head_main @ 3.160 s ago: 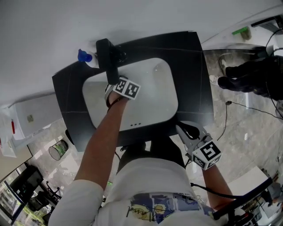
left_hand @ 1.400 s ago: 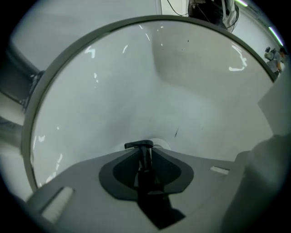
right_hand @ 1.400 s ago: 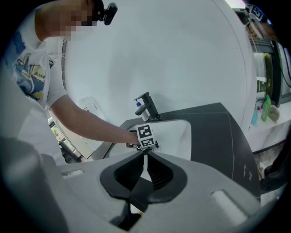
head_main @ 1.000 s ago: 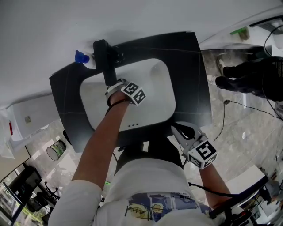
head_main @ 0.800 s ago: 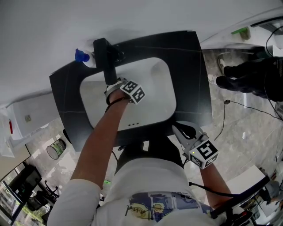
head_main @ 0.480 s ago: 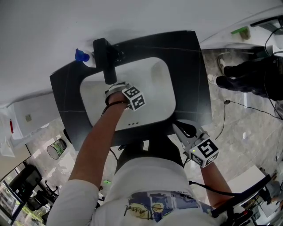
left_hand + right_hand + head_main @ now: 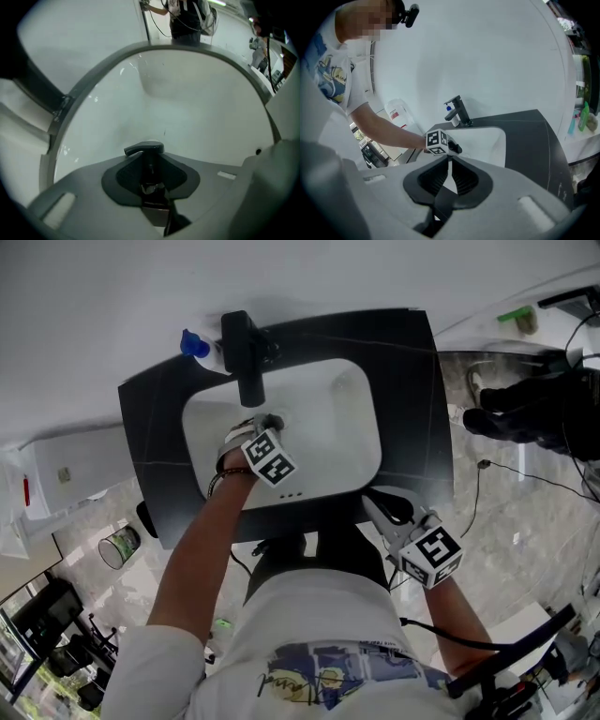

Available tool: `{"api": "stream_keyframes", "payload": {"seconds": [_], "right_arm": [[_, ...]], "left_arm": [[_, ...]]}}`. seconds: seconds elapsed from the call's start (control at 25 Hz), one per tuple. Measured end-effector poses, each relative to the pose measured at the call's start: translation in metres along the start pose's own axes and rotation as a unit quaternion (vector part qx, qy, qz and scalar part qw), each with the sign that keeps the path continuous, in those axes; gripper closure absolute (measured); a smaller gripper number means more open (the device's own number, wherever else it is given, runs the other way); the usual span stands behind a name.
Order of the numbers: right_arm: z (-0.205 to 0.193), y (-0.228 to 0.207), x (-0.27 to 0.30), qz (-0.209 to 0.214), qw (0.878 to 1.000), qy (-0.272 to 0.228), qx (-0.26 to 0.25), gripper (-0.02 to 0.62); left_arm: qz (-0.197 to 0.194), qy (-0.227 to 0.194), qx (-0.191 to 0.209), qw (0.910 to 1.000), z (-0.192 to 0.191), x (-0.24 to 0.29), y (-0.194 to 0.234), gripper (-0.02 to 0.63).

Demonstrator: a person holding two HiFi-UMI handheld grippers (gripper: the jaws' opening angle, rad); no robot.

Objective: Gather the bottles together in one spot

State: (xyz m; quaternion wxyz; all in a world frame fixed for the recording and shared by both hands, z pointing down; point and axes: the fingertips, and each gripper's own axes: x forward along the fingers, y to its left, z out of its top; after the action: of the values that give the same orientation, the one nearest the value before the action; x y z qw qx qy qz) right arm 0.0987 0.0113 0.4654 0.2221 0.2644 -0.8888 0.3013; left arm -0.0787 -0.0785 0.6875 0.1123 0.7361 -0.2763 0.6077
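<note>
Head view: your left arm (image 7: pixel 202 549) stretches into the sink (image 7: pixel 361 390), left gripper (image 7: pixel 267 418) pinched narrow on a small dark-capped thing (image 7: pixel 144 149); right gripper (image 7: pixel 372 509) is closed, held low.

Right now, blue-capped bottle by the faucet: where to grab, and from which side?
Grip the white body of the blue-capped bottle just under the cap, probably coming from its front-left. It stands upright, the faucet crowds its right side, and the wall is close behind it.

basin (image 7: pixel 339 432): glossy white, likely ceramic | counter (image 7: pixel 412 399): matt black | tap (image 7: pixel 246 352): matt black
</note>
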Motion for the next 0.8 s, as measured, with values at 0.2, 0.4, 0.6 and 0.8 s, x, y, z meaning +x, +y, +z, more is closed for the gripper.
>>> {"api": "stream_keyframes", "payload": {"seconds": [0.2,0.4,0.6,0.8], "right_arm": [[0.002,0.012,0.009,0.010,1.000,0.000,-0.012,0.571],[0.007,0.023,0.015,0.021,1.000,-0.002,-0.023,0.571],[0.012,0.034,0.017,0.027,0.999,-0.006,-0.031,0.571],[0.012,0.038,0.019,0.028,0.999,-0.005,-0.037,0.571]], "left_arm": [[0.020,-0.089,-0.112,0.9895,0.002,-0.034,0.017,0.511],[0.036,-0.171,-0.217,0.9603,-0.002,-0.080,0.037,0.514],[0.082,-0.245,-0.303,0.9173,-0.012,-0.142,0.072,0.514],[0.129,-0.300,-0.363,0.8727,-0.027,-0.195,0.120,0.514]]}}
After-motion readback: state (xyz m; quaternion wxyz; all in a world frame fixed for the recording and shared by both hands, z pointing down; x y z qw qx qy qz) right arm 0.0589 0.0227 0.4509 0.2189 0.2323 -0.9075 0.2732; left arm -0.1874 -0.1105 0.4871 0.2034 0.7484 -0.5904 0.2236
